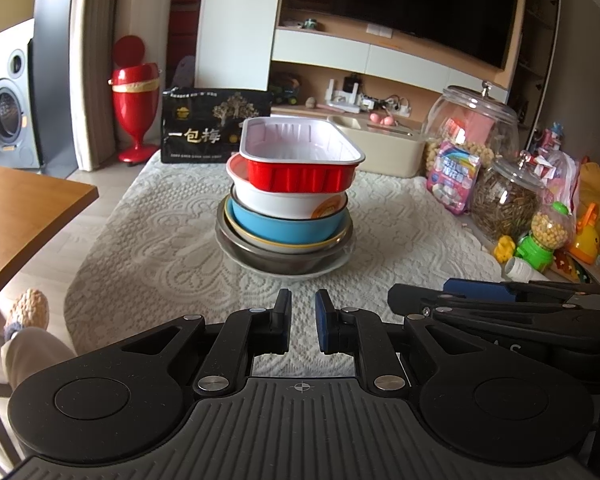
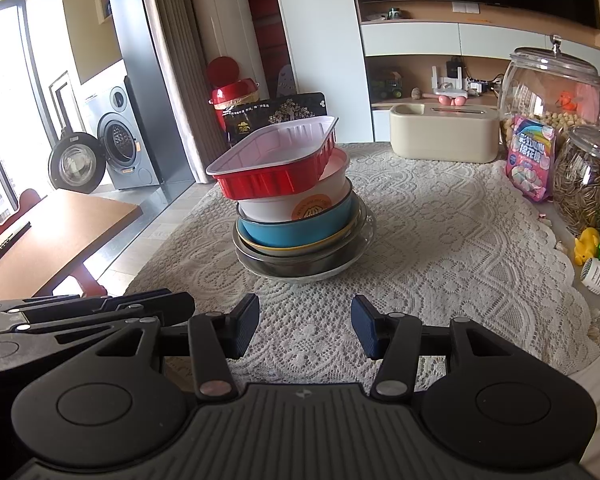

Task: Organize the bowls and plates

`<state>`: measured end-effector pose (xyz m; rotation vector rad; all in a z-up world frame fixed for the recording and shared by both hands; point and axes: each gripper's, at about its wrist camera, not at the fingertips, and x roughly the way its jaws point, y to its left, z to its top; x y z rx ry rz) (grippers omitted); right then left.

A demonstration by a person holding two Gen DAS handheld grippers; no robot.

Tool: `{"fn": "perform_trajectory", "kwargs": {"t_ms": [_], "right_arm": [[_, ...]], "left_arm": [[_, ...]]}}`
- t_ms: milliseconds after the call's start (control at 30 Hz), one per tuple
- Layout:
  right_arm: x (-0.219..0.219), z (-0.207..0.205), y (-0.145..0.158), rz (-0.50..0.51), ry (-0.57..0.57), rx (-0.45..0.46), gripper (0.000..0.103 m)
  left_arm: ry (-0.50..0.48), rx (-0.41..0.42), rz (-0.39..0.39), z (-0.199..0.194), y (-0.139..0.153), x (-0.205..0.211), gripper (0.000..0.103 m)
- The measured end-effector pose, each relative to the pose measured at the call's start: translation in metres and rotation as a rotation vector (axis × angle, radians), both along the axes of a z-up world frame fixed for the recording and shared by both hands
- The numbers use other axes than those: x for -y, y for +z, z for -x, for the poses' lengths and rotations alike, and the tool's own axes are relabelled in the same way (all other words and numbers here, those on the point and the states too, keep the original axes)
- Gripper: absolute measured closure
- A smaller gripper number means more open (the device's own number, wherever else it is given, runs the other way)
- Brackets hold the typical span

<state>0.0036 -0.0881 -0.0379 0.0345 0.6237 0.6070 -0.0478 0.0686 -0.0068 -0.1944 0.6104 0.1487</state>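
Dishes stand nested in one stack (image 1: 286,216) on the lace cloth (image 1: 172,232) that covers the table, about midway between its left and right edges and toward the far half. From the bottom up: a white plate (image 1: 332,269), a steel bowl (image 1: 276,258), a yellow-rimmed dish (image 1: 240,229), a blue bowl (image 1: 276,229), a white bowl (image 1: 276,202) and, on top, a red foil tray (image 1: 300,178) with a white inside. In the right wrist view the tray (image 2: 268,184) sits tilted, its left end overhanging the bowls below.

Both claws hover near the table's near edge, well apart from the stack and holding nothing. The left claw (image 1: 303,322) has its fingers drawn together with only a narrow slit between the pads. The right claw (image 2: 305,326) stands partly apart, bare lace showing between its blue pads.

Along the far edge sit a black printed bag (image 1: 214,126) and a cream box (image 1: 388,144). Two glass jars (image 1: 470,128) and a pink packet (image 1: 454,176) line the right edge, with small toys (image 1: 540,240) beside them.
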Motion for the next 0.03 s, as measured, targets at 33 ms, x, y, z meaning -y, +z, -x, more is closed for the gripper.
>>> {"fn": "perform_trajectory", "kwargs": {"t_ms": [33], "right_arm": [[-0.0001,-0.0002,-0.0004,0.000,0.001,-0.001,0.052]], "left_arm": [[0.000,-0.001,0.001,-0.0003,-0.0005,-0.0002,0.088]]}}
